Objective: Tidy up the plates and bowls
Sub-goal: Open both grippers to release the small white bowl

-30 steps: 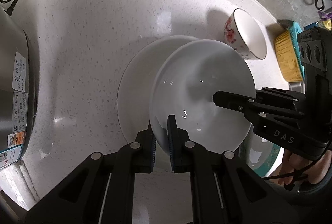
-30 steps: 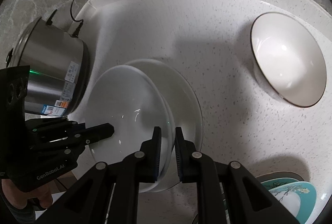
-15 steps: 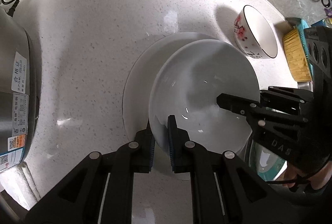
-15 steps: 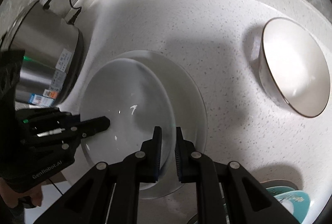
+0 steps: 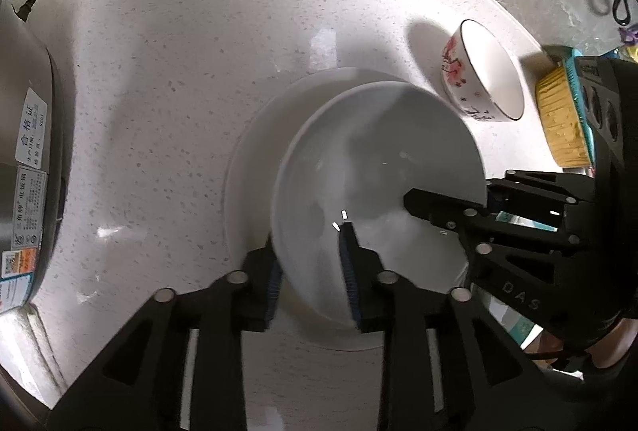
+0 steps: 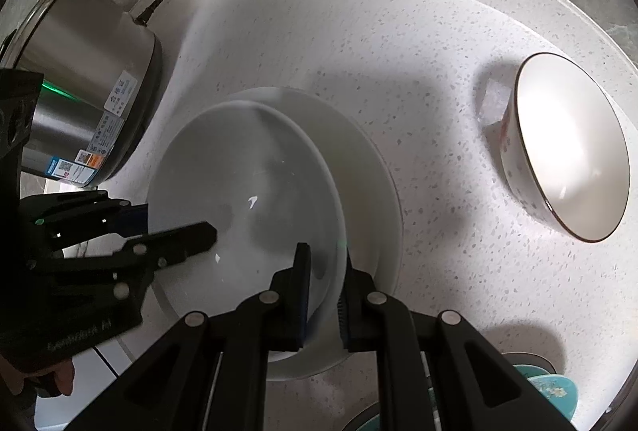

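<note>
A white deep plate (image 5: 379,168) (image 6: 239,176) lies on a larger white plate (image 5: 255,152) (image 6: 371,168) on the speckled counter. My left gripper (image 5: 311,263) straddles its near rim with the jaws parted and a gap on each side. My right gripper (image 6: 323,283) straddles the opposite rim, jaws also slightly parted. A floral bowl (image 5: 484,88) (image 6: 566,148) with a dark rim stands apart to the right.
A steel rice cooker (image 5: 24,152) (image 6: 83,84) with a plugged cord stands at the left. A yellow brush (image 5: 560,120) lies at the right edge. Teal patterned dishes (image 6: 554,391) sit low at the right. The counter backs onto a raised curb and marble wall.
Both grippers lowered the deep plate onto the larger plate. Both sets of jaws, shut on its rim before, have opened.
</note>
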`<state>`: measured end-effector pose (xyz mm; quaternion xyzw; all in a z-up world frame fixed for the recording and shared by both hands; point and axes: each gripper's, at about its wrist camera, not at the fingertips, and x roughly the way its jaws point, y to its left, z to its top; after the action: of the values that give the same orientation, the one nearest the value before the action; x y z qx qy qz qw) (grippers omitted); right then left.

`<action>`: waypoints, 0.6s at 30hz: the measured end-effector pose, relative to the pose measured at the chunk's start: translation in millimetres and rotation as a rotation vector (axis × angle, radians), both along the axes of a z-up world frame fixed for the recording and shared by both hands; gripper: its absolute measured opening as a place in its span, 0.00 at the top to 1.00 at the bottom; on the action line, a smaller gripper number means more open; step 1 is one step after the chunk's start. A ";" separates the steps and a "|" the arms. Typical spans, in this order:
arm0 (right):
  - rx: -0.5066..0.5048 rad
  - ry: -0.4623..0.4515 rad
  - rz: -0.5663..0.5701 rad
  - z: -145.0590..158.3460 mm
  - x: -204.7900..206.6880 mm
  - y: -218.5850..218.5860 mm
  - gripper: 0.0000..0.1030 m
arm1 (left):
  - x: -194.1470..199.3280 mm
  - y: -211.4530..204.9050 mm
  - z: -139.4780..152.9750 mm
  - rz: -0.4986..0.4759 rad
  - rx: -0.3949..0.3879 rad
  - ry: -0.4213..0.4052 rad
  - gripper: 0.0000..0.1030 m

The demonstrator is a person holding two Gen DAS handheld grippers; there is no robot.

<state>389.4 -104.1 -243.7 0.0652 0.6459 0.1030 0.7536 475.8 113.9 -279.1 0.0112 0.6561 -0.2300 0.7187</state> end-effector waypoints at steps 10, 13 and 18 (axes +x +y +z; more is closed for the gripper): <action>-0.001 0.026 0.002 -3.9 6.0 1.5 0.90 | -1.2 -4.7 19.5 0.041 -0.044 -0.049 0.33; -0.005 0.023 0.000 -4.5 6.2 1.1 0.90 | -0.8 -7.4 27.6 0.037 -0.029 -0.076 0.28; -0.002 0.014 -0.019 -4.0 6.0 0.0 0.90 | 0.7 -2.7 40.1 0.053 -0.020 -0.116 0.27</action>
<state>395.4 -104.2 -247.6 0.0712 0.6507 0.0945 0.7500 476.5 111.2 -239.0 -0.0002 0.6111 -0.2166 0.7613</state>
